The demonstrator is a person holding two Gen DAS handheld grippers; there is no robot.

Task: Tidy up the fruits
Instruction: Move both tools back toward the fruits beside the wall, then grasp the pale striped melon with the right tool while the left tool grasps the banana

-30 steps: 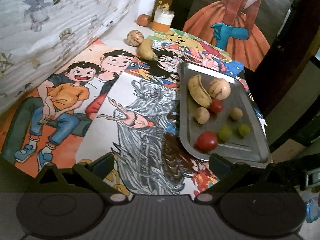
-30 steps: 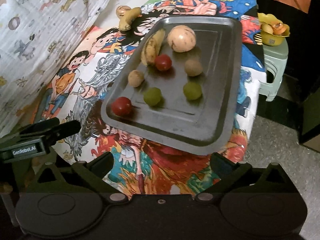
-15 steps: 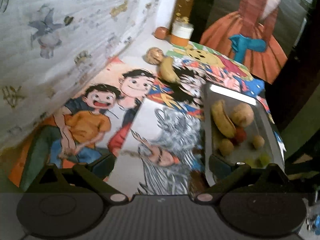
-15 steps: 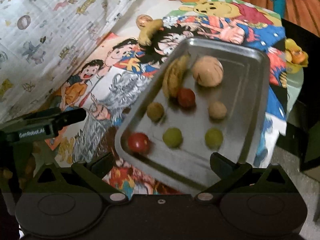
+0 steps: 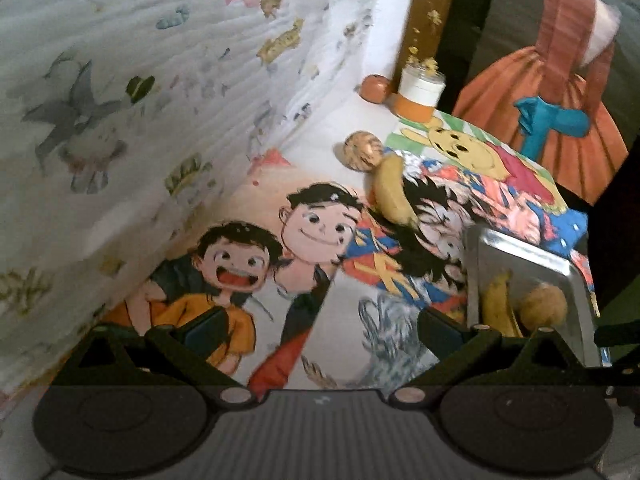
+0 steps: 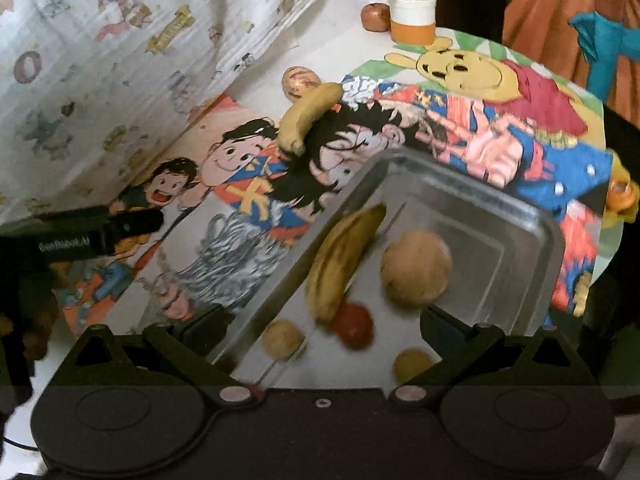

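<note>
Just short of the metal tray [image 6: 532, 216], both grippers are hanging over the table [image 5: 320, 128] with nothing between their fingers: the left gripper [image 5: 320, 324] is standing wide apart over the cartoon-printed cloth [image 5: 304, 232] beside the tray's left edge, and the right gripper [image 6: 322, 324] is standing equally wide above the tray's near end. Inside the tray a banana [image 6: 340, 264], a large tan round fruit [image 6: 416, 268], a red fruit [image 6: 354, 326] and two small tan ones are lying apart. Beyond the tray's far left corner a second banana [image 6: 308, 116] is resting against a striped round fruit [image 6: 300, 82]; farther still, a reddish fruit [image 6: 375, 16] is sitting beside a white-and-orange jar [image 6: 412, 16]. The step in hand looks like reaching for loose fruit. Next, probably, a gripper needs to carry forward past the tray, straddle the loose banana across its width, and close gently.
</note>
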